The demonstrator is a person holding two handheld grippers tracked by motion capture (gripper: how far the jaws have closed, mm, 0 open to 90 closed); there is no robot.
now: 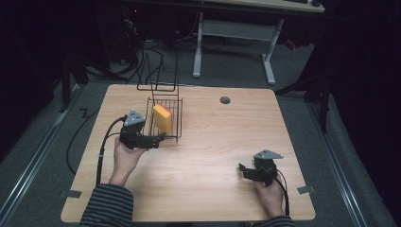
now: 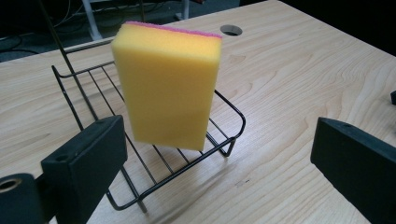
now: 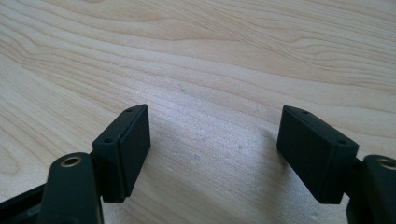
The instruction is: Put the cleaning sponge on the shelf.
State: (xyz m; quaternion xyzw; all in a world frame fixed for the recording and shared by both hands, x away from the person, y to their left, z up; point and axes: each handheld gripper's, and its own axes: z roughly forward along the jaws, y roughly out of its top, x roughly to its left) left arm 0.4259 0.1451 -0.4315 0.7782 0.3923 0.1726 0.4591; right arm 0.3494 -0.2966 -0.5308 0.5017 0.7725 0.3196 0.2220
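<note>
A light wooden bench [image 1: 203,156] with rounded corners stands on grey carpet. A black wire rack [image 1: 163,124] sits directly on its left rear part, feet on the wood. A round cable hole [image 1: 225,100] is cut near the back edge, right of the rack. Grey tape tabs [image 1: 306,190] mark the two front corners.

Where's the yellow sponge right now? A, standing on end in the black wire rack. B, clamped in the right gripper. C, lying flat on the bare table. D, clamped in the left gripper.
A: the sponge stands in the wire rack, clear of the open left gripper.
</note>
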